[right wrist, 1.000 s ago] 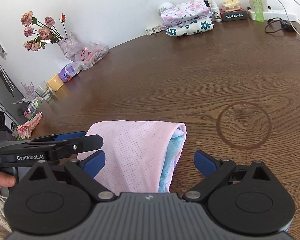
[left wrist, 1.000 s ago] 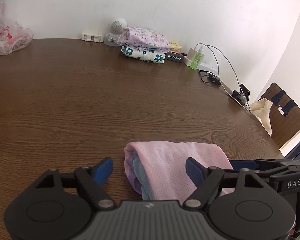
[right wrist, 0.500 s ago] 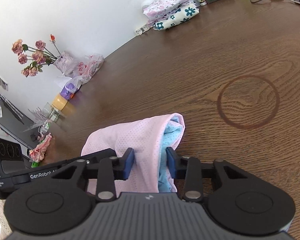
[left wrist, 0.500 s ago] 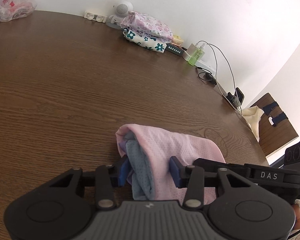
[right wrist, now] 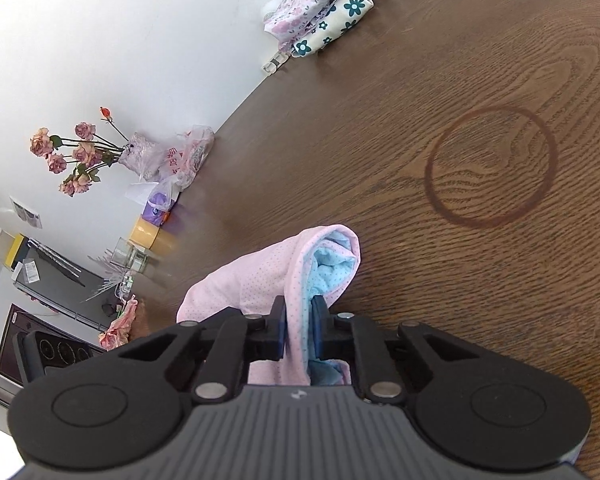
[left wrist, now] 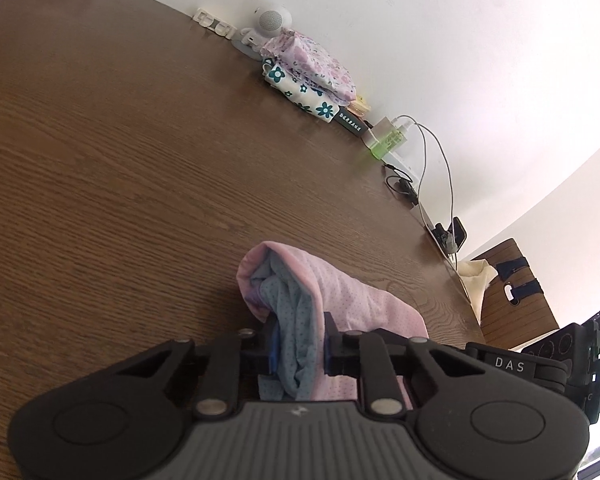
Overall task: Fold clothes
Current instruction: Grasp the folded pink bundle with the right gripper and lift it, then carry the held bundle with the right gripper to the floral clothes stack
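Both sets of jaws, spread wide either side of the garment a second ago, have now closed: the left gripper (left wrist: 299, 346) pinches the left end of the pink and blue garment (left wrist: 332, 300) and the right gripper (right wrist: 299, 330) pinches the opposite end. That folded bundle hangs between them, its far edge at or just above the wooden table (left wrist: 140, 160), both views having tilted since. Gripping both ends at once likely keeps the layers from sliding apart, perhaps for transfer toward the folded floral stack (left wrist: 312, 76) by the wall
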`<state>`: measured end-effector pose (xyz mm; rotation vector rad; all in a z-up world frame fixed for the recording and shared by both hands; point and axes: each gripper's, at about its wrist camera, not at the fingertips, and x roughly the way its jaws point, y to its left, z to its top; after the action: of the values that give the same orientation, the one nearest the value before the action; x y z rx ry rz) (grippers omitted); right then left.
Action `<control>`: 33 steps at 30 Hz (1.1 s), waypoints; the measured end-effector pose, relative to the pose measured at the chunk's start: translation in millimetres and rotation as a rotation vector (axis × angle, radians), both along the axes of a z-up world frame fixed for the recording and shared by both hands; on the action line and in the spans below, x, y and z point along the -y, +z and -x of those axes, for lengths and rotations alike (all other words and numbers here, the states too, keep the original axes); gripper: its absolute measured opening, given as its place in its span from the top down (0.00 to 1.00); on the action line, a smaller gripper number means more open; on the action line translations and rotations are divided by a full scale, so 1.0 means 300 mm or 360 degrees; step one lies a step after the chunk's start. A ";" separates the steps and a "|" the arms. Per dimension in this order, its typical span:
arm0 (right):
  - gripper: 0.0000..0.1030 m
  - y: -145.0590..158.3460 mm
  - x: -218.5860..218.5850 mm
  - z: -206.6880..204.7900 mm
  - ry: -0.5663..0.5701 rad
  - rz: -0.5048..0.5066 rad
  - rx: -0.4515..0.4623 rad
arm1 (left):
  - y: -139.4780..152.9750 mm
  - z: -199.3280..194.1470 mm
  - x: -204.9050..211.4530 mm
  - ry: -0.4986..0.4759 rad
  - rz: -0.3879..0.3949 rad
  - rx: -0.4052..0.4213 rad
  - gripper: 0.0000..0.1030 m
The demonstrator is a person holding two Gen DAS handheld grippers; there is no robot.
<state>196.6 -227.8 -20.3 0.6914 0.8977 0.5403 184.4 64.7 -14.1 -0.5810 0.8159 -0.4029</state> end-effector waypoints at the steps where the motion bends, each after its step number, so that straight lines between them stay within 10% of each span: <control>1: 0.89 0.006 -0.002 0.000 -0.0005 0.0003 0.0007 | 0.002 0.000 -0.002 0.0002 0.0006 0.0007 0.84; 33: 0.90 0.405 -0.050 -0.053 -0.0041 0.0281 0.0531 | 0.359 -0.076 0.074 0.0004 -0.0189 0.0474 0.85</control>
<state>212.6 -212.9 101.1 0.4355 0.6139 0.5279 207.1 42.5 93.5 -0.3995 0.5490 -0.4237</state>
